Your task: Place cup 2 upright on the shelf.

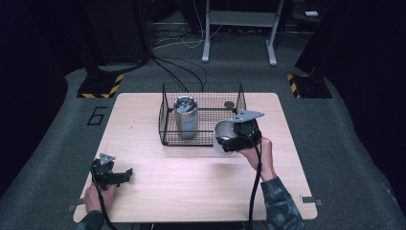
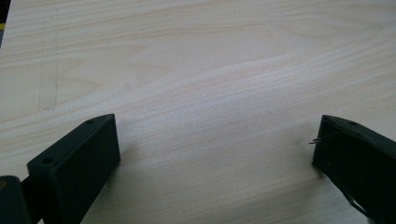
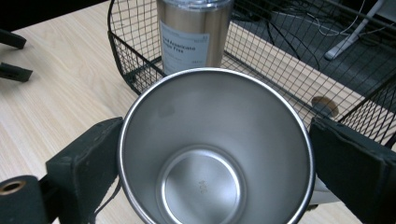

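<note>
My right gripper (image 1: 229, 138) is shut on a steel cup (image 1: 223, 135), held just outside the near right corner of a black wire basket (image 1: 167, 122). In the right gripper view the cup (image 3: 215, 154) opens toward the camera, squeezed between both jaws, and it is bare inside. A tall steel tumbler (image 1: 186, 116) with a label stands upright inside the basket, and the tumbler (image 3: 194, 35) shows right behind the cup. My left gripper (image 1: 125, 174) lies low at the table's near left, open, with only bare wood between its jaws (image 2: 215, 144).
The wooden table (image 1: 191, 182) has free room across its front and left. A small dark round disc (image 1: 229, 104) lies at the basket's far right corner. Cables and a metal stand (image 1: 239, 28) sit on the floor beyond the table.
</note>
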Demonstrator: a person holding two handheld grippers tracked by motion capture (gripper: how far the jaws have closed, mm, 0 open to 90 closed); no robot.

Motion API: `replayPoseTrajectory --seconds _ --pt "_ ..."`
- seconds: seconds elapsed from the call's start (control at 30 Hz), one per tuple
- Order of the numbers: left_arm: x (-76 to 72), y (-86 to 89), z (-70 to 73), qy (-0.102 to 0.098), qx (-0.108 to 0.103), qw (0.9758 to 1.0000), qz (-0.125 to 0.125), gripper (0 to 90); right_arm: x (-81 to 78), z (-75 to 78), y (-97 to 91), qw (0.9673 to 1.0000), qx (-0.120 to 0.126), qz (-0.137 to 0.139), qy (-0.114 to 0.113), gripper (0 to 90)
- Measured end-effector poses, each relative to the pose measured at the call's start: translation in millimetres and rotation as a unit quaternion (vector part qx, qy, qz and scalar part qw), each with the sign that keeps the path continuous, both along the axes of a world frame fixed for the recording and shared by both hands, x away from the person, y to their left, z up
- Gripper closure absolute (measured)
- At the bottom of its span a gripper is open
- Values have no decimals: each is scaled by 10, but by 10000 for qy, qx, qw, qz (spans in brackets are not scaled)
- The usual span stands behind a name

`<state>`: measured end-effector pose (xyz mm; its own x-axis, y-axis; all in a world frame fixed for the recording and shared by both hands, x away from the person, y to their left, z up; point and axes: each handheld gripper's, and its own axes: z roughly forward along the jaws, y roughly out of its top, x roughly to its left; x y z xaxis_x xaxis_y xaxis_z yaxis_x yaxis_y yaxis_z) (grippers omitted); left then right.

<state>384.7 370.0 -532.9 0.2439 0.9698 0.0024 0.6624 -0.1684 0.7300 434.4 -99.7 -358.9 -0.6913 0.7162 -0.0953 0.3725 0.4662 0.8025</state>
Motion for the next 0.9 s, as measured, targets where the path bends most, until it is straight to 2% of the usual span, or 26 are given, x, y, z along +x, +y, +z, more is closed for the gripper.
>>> replayPoseTrajectory --seconds 0.57,0.7,0.9 --pt "1 1 0 -10 5 10000 -1 4 193 153 86 10000 -9 15 18 56" --pt "1 0 -1 -11 2 10000 2 4 240 182 99 10000 -6 16 -48 56" --pt "0 0 0 -2 1 10000 2 4 329 242 129 10000 -17 5 3 56"
